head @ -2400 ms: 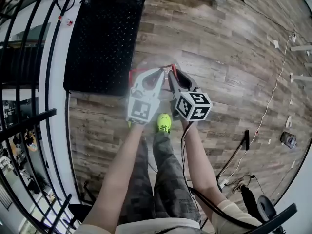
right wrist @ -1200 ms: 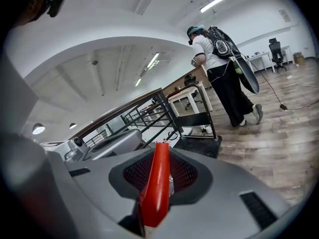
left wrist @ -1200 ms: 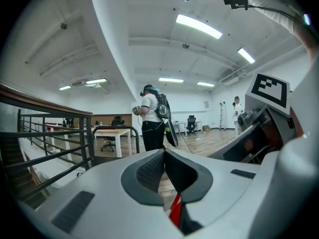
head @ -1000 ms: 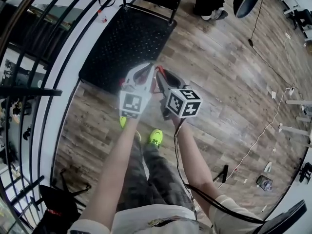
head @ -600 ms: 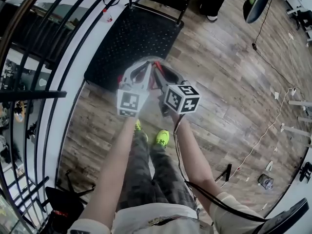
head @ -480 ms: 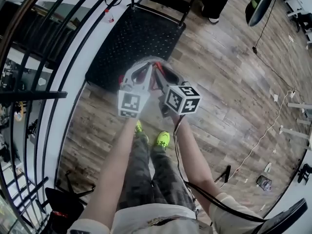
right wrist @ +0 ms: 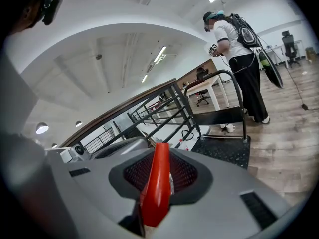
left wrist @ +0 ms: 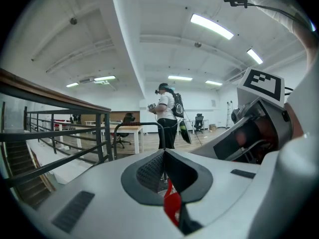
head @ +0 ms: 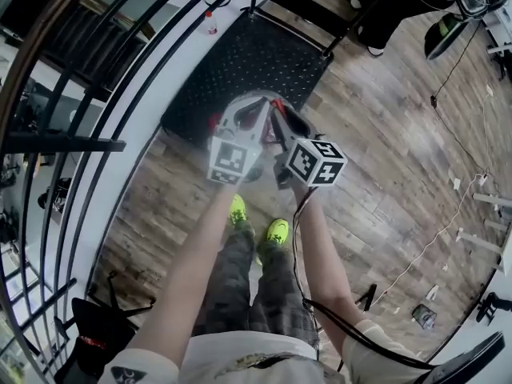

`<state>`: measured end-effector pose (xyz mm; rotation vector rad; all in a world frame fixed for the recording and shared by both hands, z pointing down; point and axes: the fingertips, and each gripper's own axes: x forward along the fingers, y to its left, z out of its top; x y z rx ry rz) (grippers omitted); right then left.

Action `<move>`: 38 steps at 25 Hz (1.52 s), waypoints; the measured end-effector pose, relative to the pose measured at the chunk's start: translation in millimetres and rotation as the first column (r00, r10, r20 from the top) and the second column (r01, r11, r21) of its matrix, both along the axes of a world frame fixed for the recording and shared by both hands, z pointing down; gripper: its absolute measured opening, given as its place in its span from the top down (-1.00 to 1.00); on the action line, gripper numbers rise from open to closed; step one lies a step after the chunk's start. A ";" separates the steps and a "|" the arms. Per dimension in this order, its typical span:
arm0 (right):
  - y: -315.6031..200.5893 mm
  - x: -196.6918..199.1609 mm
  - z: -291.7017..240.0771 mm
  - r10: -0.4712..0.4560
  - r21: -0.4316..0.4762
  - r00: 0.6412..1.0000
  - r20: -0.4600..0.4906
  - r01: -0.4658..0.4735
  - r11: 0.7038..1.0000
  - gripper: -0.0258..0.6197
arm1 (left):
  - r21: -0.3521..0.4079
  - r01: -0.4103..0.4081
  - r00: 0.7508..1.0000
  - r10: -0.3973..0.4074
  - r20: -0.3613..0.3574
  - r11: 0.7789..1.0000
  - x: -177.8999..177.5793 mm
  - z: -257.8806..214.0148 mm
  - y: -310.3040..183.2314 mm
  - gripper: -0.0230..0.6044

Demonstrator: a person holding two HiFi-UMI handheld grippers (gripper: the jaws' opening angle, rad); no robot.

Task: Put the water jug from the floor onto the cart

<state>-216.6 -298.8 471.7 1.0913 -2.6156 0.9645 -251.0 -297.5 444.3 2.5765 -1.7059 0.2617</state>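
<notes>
Since the earlier frame my steps brought the cart closer; my left gripper (head: 262,108) and right gripper (head: 281,112) are both clamped on the red handle (right wrist: 157,183); the jug (head: 258,97) hangs beneath them, at the near edge of the cart (head: 256,58); I judge this the carrying step; next I must bring it over the platform and lower it gently.

The head camera is looking steeply down on the black perforated cart deck (head: 248,70) beside the black metal railing (head: 60,144), while the 2 gripper cameras, sitting close behind their jaws, are facing roughly level, sharing that railing.

Railing (head: 72,144) crowds the left, cart (head: 256,62) lies ahead, open floor (head: 384,150) at right.
</notes>
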 end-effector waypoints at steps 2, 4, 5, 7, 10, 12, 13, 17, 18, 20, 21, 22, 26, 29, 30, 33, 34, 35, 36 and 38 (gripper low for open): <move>0.3 -16.1 0.1 -0.012 -0.004 1.000 0.012 0.012 1.000 0.65 | 0.003 0.017 1.000 -0.017 0.001 1.000 -16.7 -1.5 0.9 0.89; 0.8 -31.4 1.1 -0.036 -0.006 0.999 0.017 0.036 0.999 0.65 | 0.004 0.037 0.999 -0.037 0.005 0.999 -31.3 -0.4 2.2 0.89; 1.3 -37.9 1.9 -0.048 -0.007 0.999 0.020 0.048 0.999 0.65 | 0.002 0.047 0.999 -0.047 0.007 0.999 -37.1 0.8 3.0 0.89; 3.2 -49.1 4.0 -0.072 -0.014 0.997 0.030 0.073 0.997 0.65 | -0.005 0.072 0.997 -0.072 0.010 0.997 -47.4 3.8 5.6 0.89; 5.2 -61.2 7.2 -0.103 -0.022 0.994 0.047 0.104 0.994 0.65 | -0.011 0.107 0.994 -0.107 0.008 0.994 -60.2 8.1 7.8 0.89; 1.3 -67.0 9.2 -0.104 -0.017 0.993 0.054 0.105 0.994 0.65 | -0.004 0.111 0.994 -0.111 0.005 0.994 -66.8 10.8 3.5 0.89; 0.6 -71.8 11.7 -0.107 -0.017 0.993 0.058 0.108 0.994 0.65 | -0.003 0.116 0.993 -0.115 0.004 0.993 -71.8 13.2 2.8 0.89; 1.8 -102.7 25.9 -0.146 -0.047 0.984 0.099 0.151 0.987 0.65 | -0.020 0.172 0.985 -0.172 0.016 0.985 -101.7 27.3 5.5 0.89; -1.5 -108.5 27.5 -0.157 -0.051 0.982 0.108 0.163 0.985 0.65 | -0.022 0.184 0.983 -0.184 0.021 0.983 -107.0 29.6 1.9 0.89; -8.8 -117.8 31.4 -0.174 -0.059 0.977 0.127 0.182 0.982 0.64 | -0.026 0.204 0.979 -0.203 0.031 0.979 -115.1 34.0 -6.9 0.89; -12.0 -121.7 33.9 -0.181 -0.066 0.974 0.137 0.191 0.979 0.64 | -0.029 0.214 0.976 -0.213 0.035 0.976 -118.6 36.1 -10.9 0.89; -14.9 -125.2 36.4 -0.188 -0.073 0.971 0.145 0.200 0.977 0.64 | -0.033 0.225 0.974 -0.224 0.039 0.974 -121.6 38.0 -14.5 0.89; -27.7 -138.7 41.4 -0.228 -0.086 0.961 0.157 0.243 0.966 0.64 | -0.040 0.255 0.966 -0.253 0.048 0.966 -132.5 41.2 -27.6 0.89; -43.2 -145.4 43.5 -0.255 -0.075 0.956 0.145 0.267 0.961 0.64 | -0.041 0.261 0.965 -0.259 0.041 0.964 -137.4 44.7 -41.9 0.89; -48.4 -146.6 46.2 -0.263 -0.076 0.954 0.141 0.276 0.958 0.64 | -0.046 0.264 0.964 -0.262 0.037 0.963 -138.1 47.7 -47.0 0.89; -65.5 -148.2 58.4 -0.283 -0.093 0.948 0.145 0.298 0.950 0.64 | -0.065 0.273 0.962 -0.271 0.043 0.960 -139.2 58.4 -65.1 0.89; -72.9 -146.4 61.7 -0.286 -0.097 0.947 0.145 0.302 0.948 0.64 | -0.067 0.273 0.962 -0.270 0.049 0.960 -137.3 60.8 -73.5 0.89; -80.8 -143.1 63.6 -0.287 -0.100 0.947 0.146 0.302 0.948 0.64 | -0.066 0.272 0.962 -0.269 0.053 0.960 -134.1 62.3 -82.4 0.89; -88.9 -138.8 64.3 -0.283 -0.102 0.947 0.150 0.299 0.949 0.64 | -0.064 0.270 0.962 -0.267 0.055 0.961 -130.5 63.1 -91.2 0.89; -105.4 -130.3 65.0 -0.269 -0.103 0.950 0.159 0.287 0.952 0.64 | -0.058 0.265 0.963 -0.262 0.056 0.962 -124.0 63.8 -108.1 0.89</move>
